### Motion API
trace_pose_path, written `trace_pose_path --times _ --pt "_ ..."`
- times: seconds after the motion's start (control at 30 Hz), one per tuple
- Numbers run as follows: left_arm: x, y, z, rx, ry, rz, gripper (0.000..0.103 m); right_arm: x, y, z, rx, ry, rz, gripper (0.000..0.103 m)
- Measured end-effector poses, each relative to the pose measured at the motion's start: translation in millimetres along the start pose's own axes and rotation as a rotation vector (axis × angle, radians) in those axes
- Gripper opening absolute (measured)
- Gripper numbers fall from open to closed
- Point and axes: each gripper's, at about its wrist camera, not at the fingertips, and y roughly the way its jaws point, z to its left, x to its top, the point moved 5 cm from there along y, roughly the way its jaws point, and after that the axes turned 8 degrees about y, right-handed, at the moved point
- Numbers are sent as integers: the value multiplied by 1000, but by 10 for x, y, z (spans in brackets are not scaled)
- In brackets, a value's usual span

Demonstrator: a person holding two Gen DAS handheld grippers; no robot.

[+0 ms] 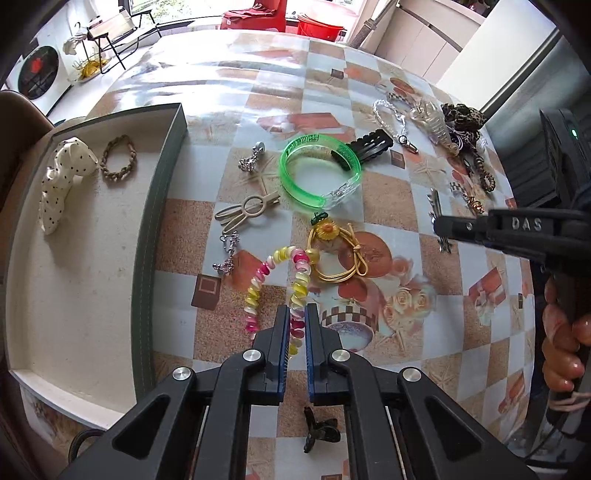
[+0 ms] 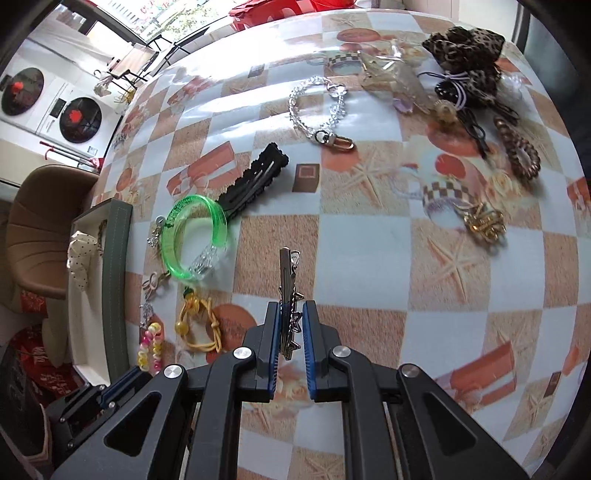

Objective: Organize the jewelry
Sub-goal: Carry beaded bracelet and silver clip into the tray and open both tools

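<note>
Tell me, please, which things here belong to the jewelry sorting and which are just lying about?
Part of the job:
tray
coil bracelet in left gripper
metal clip in right gripper
green bangle
silver chain
leopard scrunchie

Just lying about:
brown chair
red bucket

Tray (image 2: pixel 117 236) mostly beyond left tongs (image 2: pixel 110 391)

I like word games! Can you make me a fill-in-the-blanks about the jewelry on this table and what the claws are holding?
1. The left claw pinches a pink and ____ spiral hair tie.
2. The right claw grips a metal hair ____.
3. The bangle beside the black clip is ____.
4. The braided bracelet lies inside the ____.

Missing words: yellow; clip; green; tray
</note>
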Motion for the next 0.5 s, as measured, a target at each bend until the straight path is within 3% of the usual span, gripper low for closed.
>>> trace_pose_path --times 0.5 --pt "193 -565 115 -19 -44 -104 10 -148 -365 164 16 -6 -14 13"
